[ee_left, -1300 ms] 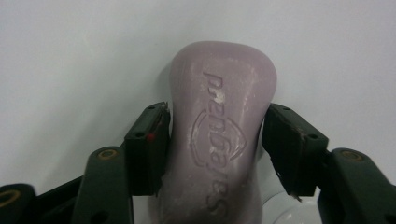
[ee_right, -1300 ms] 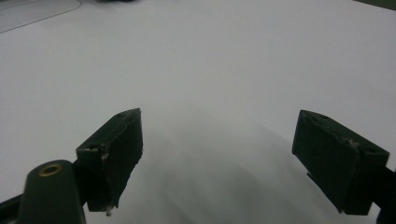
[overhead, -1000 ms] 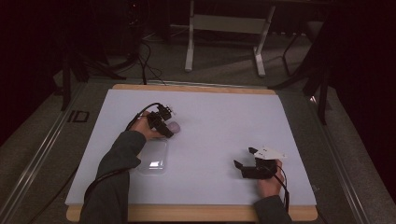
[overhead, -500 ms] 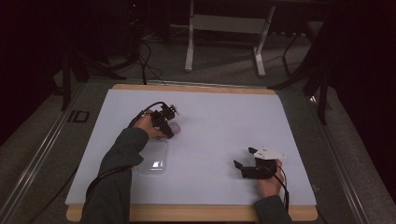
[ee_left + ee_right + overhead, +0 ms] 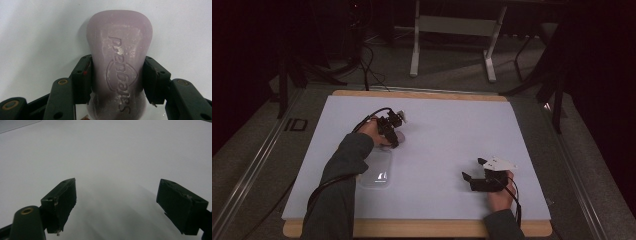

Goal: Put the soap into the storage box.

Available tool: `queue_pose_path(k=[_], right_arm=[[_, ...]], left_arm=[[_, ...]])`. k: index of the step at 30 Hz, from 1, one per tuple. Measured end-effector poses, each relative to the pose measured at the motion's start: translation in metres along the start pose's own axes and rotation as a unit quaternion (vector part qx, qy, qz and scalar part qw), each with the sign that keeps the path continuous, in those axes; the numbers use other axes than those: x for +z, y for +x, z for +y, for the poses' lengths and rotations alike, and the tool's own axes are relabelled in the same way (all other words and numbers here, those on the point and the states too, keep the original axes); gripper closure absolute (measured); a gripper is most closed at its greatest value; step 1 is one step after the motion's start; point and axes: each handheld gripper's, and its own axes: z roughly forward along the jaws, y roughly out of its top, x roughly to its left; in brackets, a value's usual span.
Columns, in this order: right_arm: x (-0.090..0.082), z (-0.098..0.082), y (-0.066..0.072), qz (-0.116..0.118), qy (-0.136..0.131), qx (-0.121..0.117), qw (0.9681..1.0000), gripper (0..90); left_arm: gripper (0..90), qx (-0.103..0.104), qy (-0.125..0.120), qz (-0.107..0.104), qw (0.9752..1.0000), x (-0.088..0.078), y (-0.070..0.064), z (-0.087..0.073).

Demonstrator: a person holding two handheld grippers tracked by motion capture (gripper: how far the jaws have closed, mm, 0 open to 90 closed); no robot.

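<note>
While the left gripper (image 5: 117, 82) clamps both jaws on the waist of the pale purple soap bar (image 5: 119, 57), the bar sits over the white mat (image 5: 442, 130), left of centre, just beyond the clear plastic tray (image 5: 376, 170); can't tell if it touches the mat. The right gripper (image 5: 469, 179) rests on the mat near the front right, well apart from the soap, jaws spread wide with nothing between them.
</note>
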Motion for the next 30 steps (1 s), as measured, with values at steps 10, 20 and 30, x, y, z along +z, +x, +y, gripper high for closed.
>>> queue_pose_path(k=[10,20,30], right_arm=[[0.0002,0.0001,0.0002,0.001,0.001,-0.001,1.0000,15.8],[0.0000,0.0000,-0.0001,0.001,0.000,0.000,1.0000,15.8],[-0.0001,0.0000,-0.0002,0.002,0.000,0.001,1.0000,15.8]], left_arm=[[49.1,-0.013,0.030,0.006,0.9995,0.0004,-0.0033,0.0087],[49.7,-0.006,0.030,0.010,0.9995,-0.0007,-0.0038,0.0082],[49.7,-0.004,0.020,0.019,0.9996,-0.0038,-0.0057,0.0080]])
